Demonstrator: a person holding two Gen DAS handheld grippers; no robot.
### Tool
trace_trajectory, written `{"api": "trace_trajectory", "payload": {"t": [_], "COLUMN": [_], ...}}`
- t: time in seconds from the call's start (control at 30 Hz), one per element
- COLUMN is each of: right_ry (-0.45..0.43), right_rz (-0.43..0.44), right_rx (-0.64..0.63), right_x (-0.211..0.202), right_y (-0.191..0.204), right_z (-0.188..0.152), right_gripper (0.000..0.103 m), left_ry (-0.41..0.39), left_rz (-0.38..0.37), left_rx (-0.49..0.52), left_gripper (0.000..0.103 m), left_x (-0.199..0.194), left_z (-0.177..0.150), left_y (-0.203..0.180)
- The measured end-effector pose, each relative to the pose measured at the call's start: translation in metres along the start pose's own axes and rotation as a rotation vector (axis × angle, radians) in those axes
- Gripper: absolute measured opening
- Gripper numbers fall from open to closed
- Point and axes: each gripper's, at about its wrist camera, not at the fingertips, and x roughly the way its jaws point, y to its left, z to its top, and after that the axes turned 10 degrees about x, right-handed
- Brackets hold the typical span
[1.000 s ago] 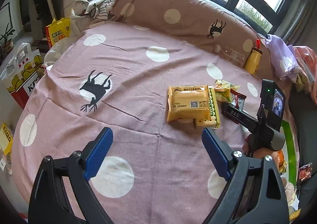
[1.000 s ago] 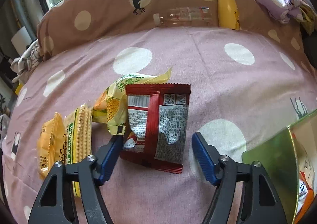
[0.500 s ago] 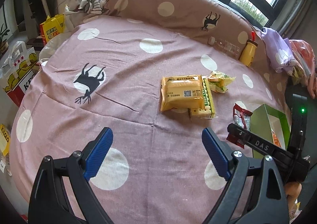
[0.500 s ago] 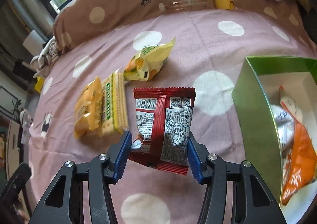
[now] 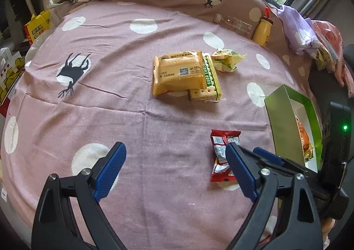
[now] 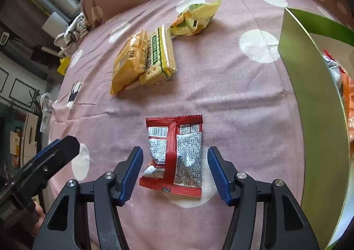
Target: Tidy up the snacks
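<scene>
A red snack packet [image 6: 174,154] lies flat on the pink dotted bedspread between the open fingers of my right gripper [image 6: 176,174], which do not touch it. It also shows in the left wrist view [image 5: 221,152], beside my open, empty left gripper [image 5: 174,170]. An orange biscuit pack [image 5: 179,72], a green cracker pack [image 5: 210,79] and a yellow corn snack bag [image 5: 227,59] lie together farther back. A green box [image 5: 285,117] with snacks inside stands at the right.
A yellow bottle [image 5: 262,30] and a clear bottle [image 5: 236,24] lie against the spotted cushion at the back. Clothes are piled at the far right [image 5: 305,35]. Bags and boxes stand on the floor left of the bed [image 5: 37,26].
My right gripper carried the red packet toward me, away from the other snacks, then opened and released it onto the bedspread. The left gripper stayed open and drew back.
</scene>
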Motion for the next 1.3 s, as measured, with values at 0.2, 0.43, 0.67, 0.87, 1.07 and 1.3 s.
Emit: {"api": "trace_trajectory", "payload": {"t": [0.2,0.43,0.67,0.87,1.07,1.3], "right_ry": [-0.061,-0.007,0.06,0.116,0.11,0.073], "right_rz": [0.08,0.167,0.216,0.24,0.241,0.253], "right_rx": [0.098,0.134,0.147,0.18,0.166,0.174], "right_x": [-0.023,-0.011,0.009,0.029,0.031,0.018], "right_y": [-0.024,-0.031,-0.028,-0.03,-0.027,-0.024], "right_z": [0.008,0.011,0.012,0.015,0.014,0.012], "right_gripper": [0.07,0.07,0.07,0.063,0.062,0.057], "left_ry": [0.067,0.117,0.149,0.14,0.121,0.054], "left_rz": [-0.092,-0.115,-0.131,-0.137,-0.191,-0.183], "left_rx": [0.018,0.069,0.081,0.094,0.098,0.126], "left_gripper": [0.09,0.085,0.07,0.057,0.036,0.033], "left_x": [0.022,0.045,0.065,0.07,0.071,0.051], "left_z": [-0.002,-0.004,-0.005,-0.006,-0.008,-0.007], "left_y": [-0.017,-0.039,-0.048,-0.05,-0.056,-0.064]}}
